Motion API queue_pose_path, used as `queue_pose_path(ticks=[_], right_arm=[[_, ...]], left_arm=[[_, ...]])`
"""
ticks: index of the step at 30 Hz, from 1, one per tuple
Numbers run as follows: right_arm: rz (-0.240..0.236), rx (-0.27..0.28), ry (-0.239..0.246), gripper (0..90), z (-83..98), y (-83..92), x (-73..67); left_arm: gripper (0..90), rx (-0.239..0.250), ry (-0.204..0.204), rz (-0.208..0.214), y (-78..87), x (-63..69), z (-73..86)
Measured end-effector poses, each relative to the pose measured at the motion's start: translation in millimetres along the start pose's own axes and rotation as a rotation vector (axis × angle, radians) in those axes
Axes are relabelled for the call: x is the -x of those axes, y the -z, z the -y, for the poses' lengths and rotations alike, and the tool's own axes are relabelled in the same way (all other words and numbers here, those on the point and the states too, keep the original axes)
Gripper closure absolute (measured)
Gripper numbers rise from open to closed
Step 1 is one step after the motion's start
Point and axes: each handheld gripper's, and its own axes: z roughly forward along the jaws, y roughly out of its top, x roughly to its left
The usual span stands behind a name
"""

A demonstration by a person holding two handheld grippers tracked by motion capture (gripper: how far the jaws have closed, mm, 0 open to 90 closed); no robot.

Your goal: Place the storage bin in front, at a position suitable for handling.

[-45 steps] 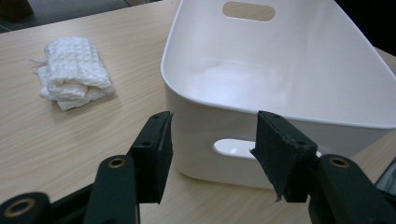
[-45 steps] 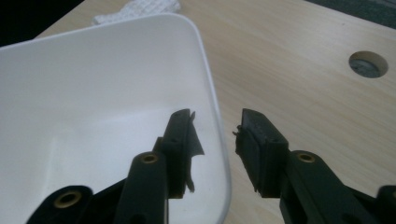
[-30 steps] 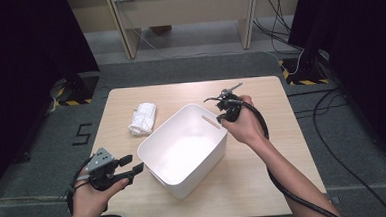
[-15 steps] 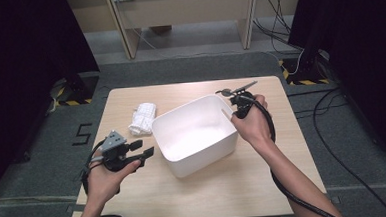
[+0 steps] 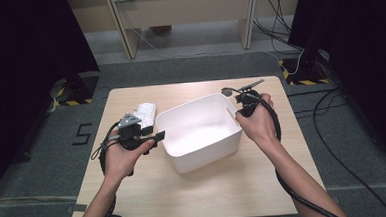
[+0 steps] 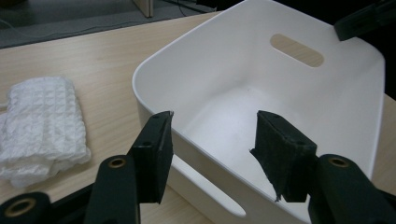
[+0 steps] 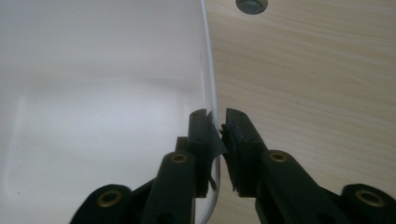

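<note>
- Pads of the right gripper point(image 7: 217, 128) are pinching the thin rim of the white, rectangular plastic bin point(image 5: 201, 133), one jaw inside the wall and one outside, clamped on it.
- Jaws of the left gripper point(image 6: 212, 140) are standing well apart, straddling the bin's near rim without touching it, just above a slot handle in that wall.
- Beyond those open fingers, the bin is sitting on the pale wooden table point(image 5: 210, 187), between the two hands, and is holding nothing.
- To the outer side of the left gripper, a folded white waffle-weave cloth point(image 6: 39, 123) is lying just beside the bin.
- Past the right gripper's tips, a small grey round fitting point(image 7: 251, 4) is showing in the tabletop.
- The bin is probably going to feel light and stiff, though its smooth, thin wall may flex or slip under a one-sided pinch.
- Gripping opposite rims, or through the slot handles, looks steadiest.
</note>
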Motion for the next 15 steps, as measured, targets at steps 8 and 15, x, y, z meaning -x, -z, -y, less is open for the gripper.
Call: queue_pose_path(ticks=[8, 15], right_arm=[[0.024, -0.034, -0.067, 88.0, -0.2, -1.1, 0.7], [0.032, -0.026, -0.094, 88.4, -0.3, -1.5, 7.7]], left_arm=[[63.2, -0.106, -0.081, -0.069, -25.3, 4.1, -8.4], [69.1, -0.136, -0.125, -0.104, -47.8, -4.0, -29.7]])
